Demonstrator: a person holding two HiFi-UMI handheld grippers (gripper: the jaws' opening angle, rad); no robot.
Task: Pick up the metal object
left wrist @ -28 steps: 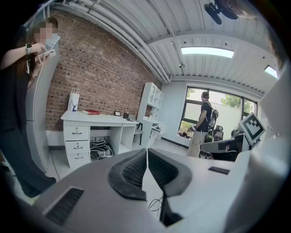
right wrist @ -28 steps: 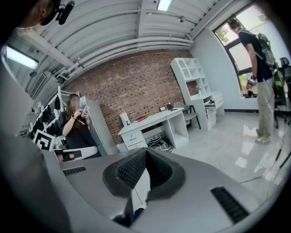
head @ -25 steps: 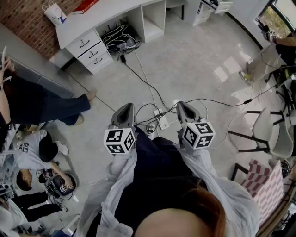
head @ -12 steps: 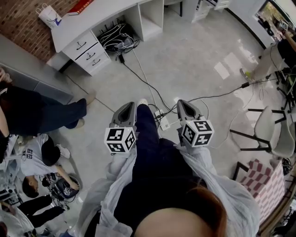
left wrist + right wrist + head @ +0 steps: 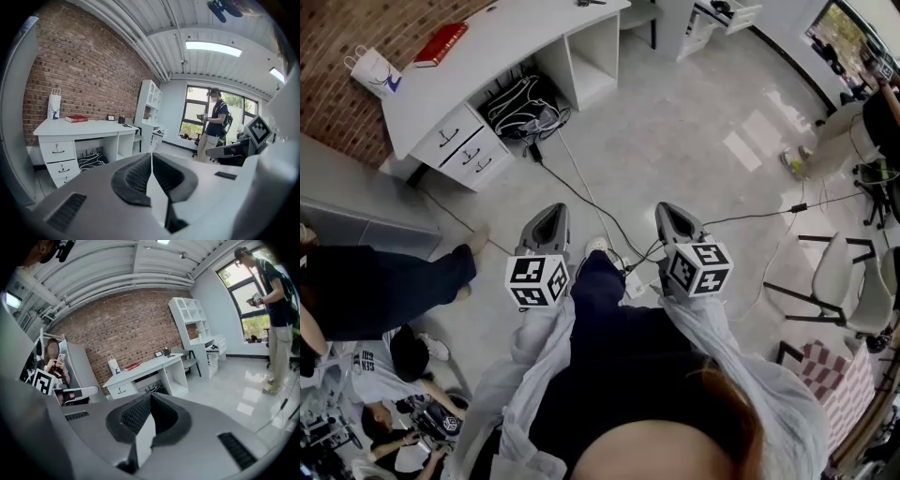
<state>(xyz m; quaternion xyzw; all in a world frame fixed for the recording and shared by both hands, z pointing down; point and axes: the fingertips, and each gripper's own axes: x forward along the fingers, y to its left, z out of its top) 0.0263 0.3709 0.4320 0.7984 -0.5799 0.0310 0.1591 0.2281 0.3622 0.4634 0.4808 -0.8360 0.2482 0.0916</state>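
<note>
- You hold both grippers out in front of you above a pale grey floor [image 5: 703, 122]. They are side by side and apart, with your dark-trousered leg [image 5: 595, 291] between them.
- Your left gripper [image 5: 551, 214] has its jaws closed together. In the left gripper view the ribbed black pads meet in a thin line with nothing between them.
- Your right gripper [image 5: 667, 208] is closed the same way, pads touching and empty.
- The metal object cannot be made out in any view.
- To the far left stands a long white desk [image 5: 502, 42] with drawers at its left end, set against a brick wall [image 5: 347, 23].
- A red book [image 5: 441, 44] lies on the desk, and a white paper bag [image 5: 375, 70] stands at the desk's left end.
- A tangle of black cables [image 5: 520, 98] sits in the open space under the desk. One cable runs across the floor to a white power strip [image 5: 634, 283] just beside your foot.
- At the left, a person [image 5: 375, 291] in dark trousers stands near you.
- At the right, a white chair [image 5: 844, 272] on dark legs stands well apart from you.
</note>
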